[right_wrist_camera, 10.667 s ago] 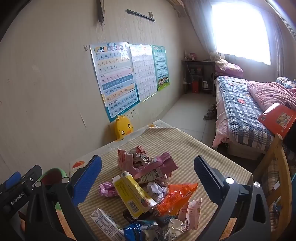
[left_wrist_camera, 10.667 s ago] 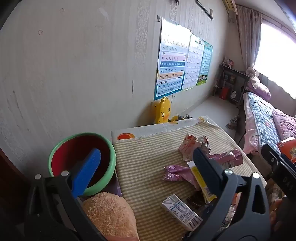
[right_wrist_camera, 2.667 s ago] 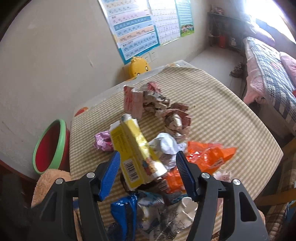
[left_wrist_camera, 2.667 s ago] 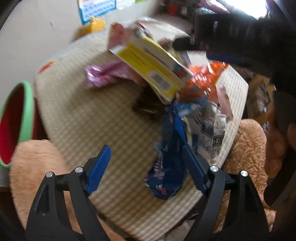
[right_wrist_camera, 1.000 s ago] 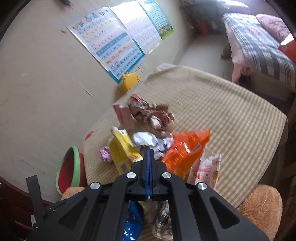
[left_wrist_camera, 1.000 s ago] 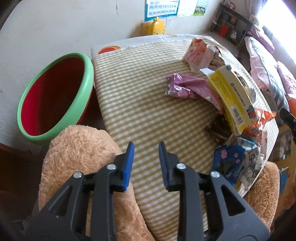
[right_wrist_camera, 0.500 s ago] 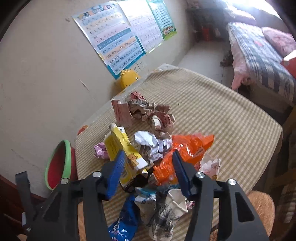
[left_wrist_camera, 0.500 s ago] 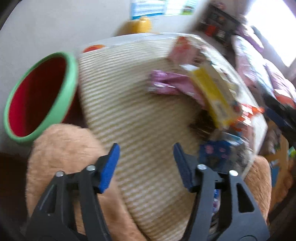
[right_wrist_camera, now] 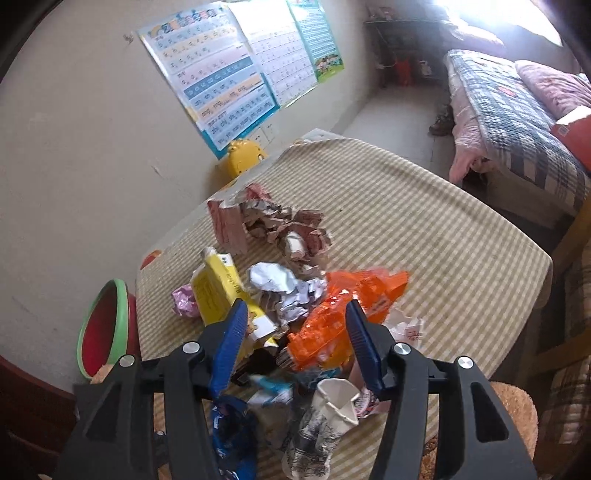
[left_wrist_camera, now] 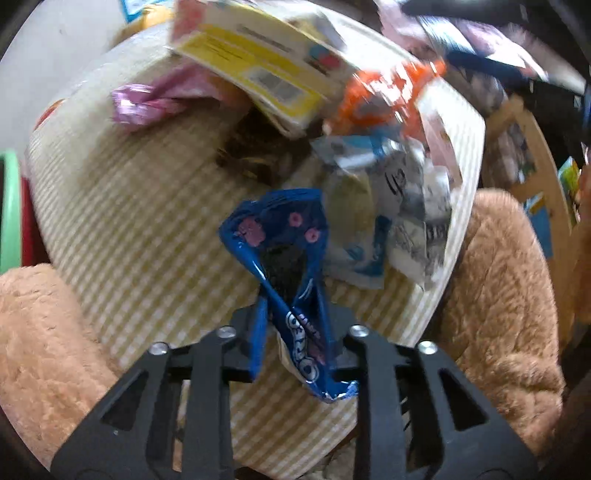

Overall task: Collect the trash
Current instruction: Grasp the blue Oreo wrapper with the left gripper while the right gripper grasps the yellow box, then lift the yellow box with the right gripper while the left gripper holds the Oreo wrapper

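The left claw (left_wrist_camera: 291, 332) is closing on the crinkled blue wrapper (left_wrist_camera: 284, 258) by one slippery end, so it may slide out over the desk (left_wrist_camera: 129, 221), while the right claw (right_wrist_camera: 295, 347) hangs half open and empty.

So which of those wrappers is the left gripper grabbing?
The blue cookie wrapper, between the closing left gripper; the orange wrapper and pink wrapper lie untouched.

My table (right_wrist_camera: 443, 236) wears a beige checked cloth and stands against a plain cream wall (right_wrist_camera: 74, 147) hung with bright learning charts (right_wrist_camera: 221, 81). Across the pale floor (right_wrist_camera: 388, 110) is a bed (right_wrist_camera: 517, 122) with plaid and pink quilts, beside a dark shelf (right_wrist_camera: 402, 55). Daylight glares from the window (right_wrist_camera: 498, 14). A wooden chair (right_wrist_camera: 569, 236) stands just beside the table.
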{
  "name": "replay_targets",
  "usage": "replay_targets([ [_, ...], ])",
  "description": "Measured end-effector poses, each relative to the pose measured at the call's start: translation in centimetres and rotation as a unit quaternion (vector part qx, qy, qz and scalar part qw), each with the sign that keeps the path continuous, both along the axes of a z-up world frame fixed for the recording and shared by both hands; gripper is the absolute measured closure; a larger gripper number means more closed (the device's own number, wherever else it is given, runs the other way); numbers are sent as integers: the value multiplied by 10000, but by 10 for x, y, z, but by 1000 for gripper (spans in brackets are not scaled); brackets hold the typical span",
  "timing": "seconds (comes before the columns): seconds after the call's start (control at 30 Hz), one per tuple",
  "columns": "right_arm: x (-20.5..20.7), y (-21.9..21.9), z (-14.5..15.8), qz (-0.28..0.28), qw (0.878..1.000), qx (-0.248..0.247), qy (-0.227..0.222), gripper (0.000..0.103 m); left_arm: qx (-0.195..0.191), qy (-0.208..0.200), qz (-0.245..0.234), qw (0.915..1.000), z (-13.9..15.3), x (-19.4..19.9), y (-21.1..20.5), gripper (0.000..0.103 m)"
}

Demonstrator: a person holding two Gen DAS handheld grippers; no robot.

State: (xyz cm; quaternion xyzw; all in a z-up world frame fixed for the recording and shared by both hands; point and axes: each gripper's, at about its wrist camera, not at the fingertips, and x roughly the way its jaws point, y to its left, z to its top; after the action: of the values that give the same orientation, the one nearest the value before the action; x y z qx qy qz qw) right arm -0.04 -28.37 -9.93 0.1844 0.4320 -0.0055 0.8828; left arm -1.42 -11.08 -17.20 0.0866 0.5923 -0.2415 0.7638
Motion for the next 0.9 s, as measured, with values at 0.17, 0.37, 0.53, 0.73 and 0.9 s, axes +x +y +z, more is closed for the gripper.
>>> replay_targets([
  [0.17,13,33,0,558,9978,-355,34,49,-158,-837,1073,9906,38,19,54,84],
  [0.37,37,81,-15,1197,9880,-962,175,50,-187,-1549,2117,9648,64,36,114,83],
  [0.53,55,102,-35,1363,9770,-1581,440,39,-292,-1557,2270,9609,62,38,124,83],
  [0.73,65,109,-53,1383,9665,-2050,686,37,-388,-1439,2247,9630,55,33,129,83],
  [0.9,65,98,-50,1212,9748,-1757,643,56,-512,-1336,2358,9612,53,34,137,83],
])
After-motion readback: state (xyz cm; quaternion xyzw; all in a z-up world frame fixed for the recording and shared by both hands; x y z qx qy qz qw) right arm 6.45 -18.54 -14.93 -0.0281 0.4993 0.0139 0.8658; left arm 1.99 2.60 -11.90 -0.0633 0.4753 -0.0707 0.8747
